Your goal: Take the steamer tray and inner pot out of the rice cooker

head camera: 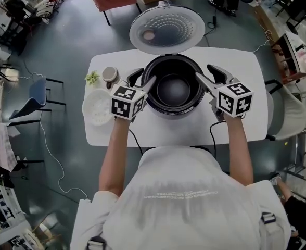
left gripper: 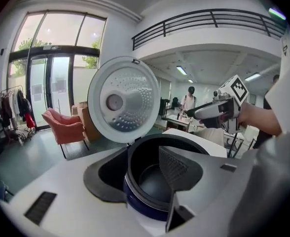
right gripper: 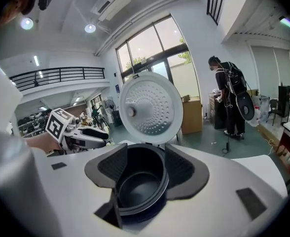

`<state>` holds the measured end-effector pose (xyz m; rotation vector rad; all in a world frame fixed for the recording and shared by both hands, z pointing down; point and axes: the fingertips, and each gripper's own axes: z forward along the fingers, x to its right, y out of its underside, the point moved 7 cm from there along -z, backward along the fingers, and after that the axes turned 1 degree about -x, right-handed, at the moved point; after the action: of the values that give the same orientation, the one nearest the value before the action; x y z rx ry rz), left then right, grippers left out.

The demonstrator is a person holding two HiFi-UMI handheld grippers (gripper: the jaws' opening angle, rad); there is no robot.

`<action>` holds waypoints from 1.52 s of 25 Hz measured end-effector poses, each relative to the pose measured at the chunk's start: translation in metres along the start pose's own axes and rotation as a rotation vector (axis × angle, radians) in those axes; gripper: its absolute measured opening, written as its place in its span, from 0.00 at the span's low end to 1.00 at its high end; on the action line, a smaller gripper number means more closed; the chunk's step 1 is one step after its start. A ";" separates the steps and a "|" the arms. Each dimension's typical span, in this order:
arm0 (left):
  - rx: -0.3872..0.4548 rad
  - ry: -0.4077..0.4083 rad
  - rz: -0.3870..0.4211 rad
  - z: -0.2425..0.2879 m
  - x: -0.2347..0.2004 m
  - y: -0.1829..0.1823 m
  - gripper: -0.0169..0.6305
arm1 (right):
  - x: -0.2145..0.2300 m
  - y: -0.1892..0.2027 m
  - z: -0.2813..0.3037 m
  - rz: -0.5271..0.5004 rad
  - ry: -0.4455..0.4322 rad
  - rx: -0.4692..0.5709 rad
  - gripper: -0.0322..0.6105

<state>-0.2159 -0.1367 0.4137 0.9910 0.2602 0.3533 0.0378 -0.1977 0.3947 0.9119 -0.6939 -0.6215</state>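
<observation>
**A:** Where's the pot, and what are my grippers doing?

**B:** The inner pot (head camera: 174,90) sits seated in the open rice cooker (head camera: 193,106). The white steamer tray (head camera: 97,107) lies out on the table (head camera: 236,66), to the cooker's left. Your left gripper (head camera: 148,74) and right gripper (head camera: 202,70) flank the rim, jaws spread, clamping nothing.

**A:** How will it handle?

**B:** Probably rigid metal, fairly heavy, with a slick dark coating. Pinch the thin rim on opposite sides, one pad inside and one outside. Lift evenly so it doesn't tilt or slip.

L gripper (head camera: 142,79) & R gripper (head camera: 208,75) both held out front, angled down a bit, jaws apart, nothing clamped rn.
</observation>
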 end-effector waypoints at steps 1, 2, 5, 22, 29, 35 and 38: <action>-0.016 0.006 -0.023 0.003 0.000 0.006 0.35 | 0.001 0.004 0.004 0.003 -0.003 -0.019 0.42; -0.030 0.009 -0.047 0.006 -0.001 0.013 0.35 | 0.004 0.008 0.008 0.006 -0.004 -0.036 0.42; -0.068 -0.009 -0.096 0.015 -0.004 0.027 0.35 | 0.014 0.018 0.016 0.033 0.001 -0.068 0.42; -0.147 -0.103 -0.099 0.031 -0.013 0.058 0.33 | 0.034 0.071 0.047 0.088 0.068 -0.187 0.41; -0.124 -0.141 -0.104 0.032 -0.008 0.060 0.33 | 0.024 0.073 0.050 -0.022 0.087 -0.203 0.41; -0.095 -0.154 -0.155 0.032 -0.001 0.064 0.32 | 0.019 0.079 0.052 0.061 0.095 -0.166 0.36; -0.083 -0.142 -0.192 0.031 -0.003 0.064 0.31 | 0.019 0.079 0.054 0.049 0.128 -0.176 0.34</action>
<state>-0.2178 -0.1296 0.4840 0.8966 0.2082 0.1177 0.0236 -0.2005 0.4908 0.7619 -0.5368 -0.5660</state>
